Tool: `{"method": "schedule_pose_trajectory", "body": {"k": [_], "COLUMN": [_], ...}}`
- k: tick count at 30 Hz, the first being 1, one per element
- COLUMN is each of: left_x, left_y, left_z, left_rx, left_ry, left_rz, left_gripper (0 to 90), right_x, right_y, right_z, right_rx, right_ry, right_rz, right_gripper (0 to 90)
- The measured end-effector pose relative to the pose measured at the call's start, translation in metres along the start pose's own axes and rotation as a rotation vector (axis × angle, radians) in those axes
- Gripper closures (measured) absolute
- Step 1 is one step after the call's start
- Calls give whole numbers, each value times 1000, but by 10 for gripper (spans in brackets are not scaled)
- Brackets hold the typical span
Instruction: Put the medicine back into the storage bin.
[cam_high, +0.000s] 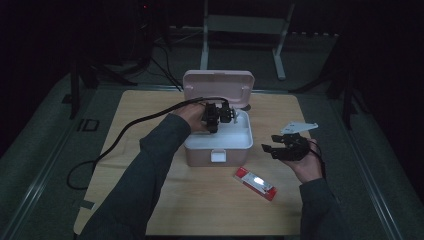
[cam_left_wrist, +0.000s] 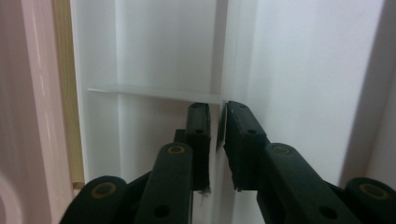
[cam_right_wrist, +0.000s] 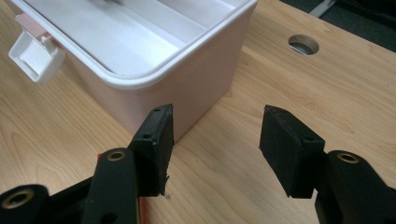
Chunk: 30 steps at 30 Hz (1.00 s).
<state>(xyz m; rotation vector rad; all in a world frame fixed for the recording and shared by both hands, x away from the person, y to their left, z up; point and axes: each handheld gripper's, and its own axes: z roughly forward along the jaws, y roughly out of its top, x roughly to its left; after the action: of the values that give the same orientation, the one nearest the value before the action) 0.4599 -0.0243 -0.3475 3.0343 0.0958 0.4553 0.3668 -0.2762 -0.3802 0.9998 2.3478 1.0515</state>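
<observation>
While the pink storage box (cam_high: 218, 145) stood open near the middle of the wooden table (cam_high: 150, 200), lid (cam_high: 218, 82) raised at the back, I had my left gripper (cam_high: 218, 116) lowered into its white inner tray (cam_left_wrist: 299, 60). In the left gripper view, the jaws straddled a thin white divider wall (cam_left_wrist: 220, 100) of that tray, one pad on each side, nearly closed; the divider stood between them, and a sliver of gap remained at the right pad, so I judged the grip not yet firm. That placement suggested the tray was to be lifted out by its divider, the one part thin enough to pinch.

My right gripper (cam_high: 285, 146) was held unclenched just right of the box, jaws wide apart and holding nothing, with the box corner (cam_right_wrist: 196, 88) and white front latch (cam_right_wrist: 35, 56) visible ahead of it. I judged it parked there to stay out of the way yet near enough to steady the box.

A red and white packet (cam_high: 255, 183) lay on the table in front of the box, untouched.
</observation>
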Motion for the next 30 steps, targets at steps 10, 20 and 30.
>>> {"method": "schedule_pose_trajectory", "body": {"k": [10,20,30], "left_x": [-1,0,0], "left_y": [3,4,4], "left_z": [7,8,8], "left_rx": [21,31,31], "left_ry": [-15,-26,-36], "left_rz": [8,12,13], "left_gripper": [815,814,832], "right_x": [-1,0,1], "right_y": [-2,-2,-2], "right_z": [1,3,5], "right_rx": [0,6,14], "right_ry": [-2,-5,-6], "right_rz": [3,2,-7], "right_gripper": [442,441,442]}}
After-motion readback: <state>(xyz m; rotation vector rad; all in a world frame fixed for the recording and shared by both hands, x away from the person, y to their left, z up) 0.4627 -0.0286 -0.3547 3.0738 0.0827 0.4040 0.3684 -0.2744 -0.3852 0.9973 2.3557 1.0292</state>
